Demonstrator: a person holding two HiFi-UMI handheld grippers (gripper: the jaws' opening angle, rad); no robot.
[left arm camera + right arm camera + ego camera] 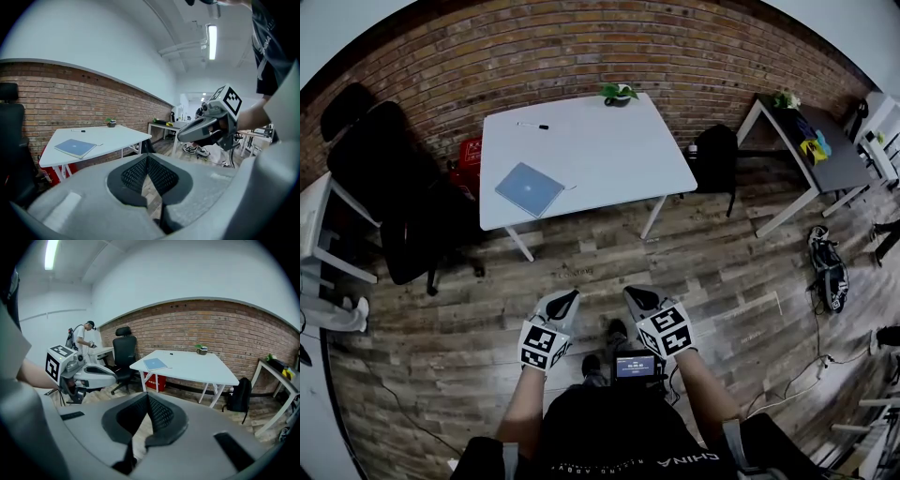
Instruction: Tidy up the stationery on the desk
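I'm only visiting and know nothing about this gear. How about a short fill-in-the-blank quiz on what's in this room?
1. The flat blue notebook lies on the ___ desk.
2. The small green potted plant stands by the ___ wall.
3. The left gripper and the right gripper both have their jaws ___.
4. The black backpack sits on the wooden ___.
Missing words: white, brick, shut, floor.

Bright, even indoor light comes from a ceiling tube light (pixel 212 41), which glares to plain white. The white worktop (pixel 581 155) is bright but not blown out, with a soft shadow on the wood floor (pixel 722 281) under it. The wide-angle lenses bow the brick wall (pixel 581 56) and blacken every corner. The near fingers (pixel 133 176) look soft, while distant things stay fairly sharp.
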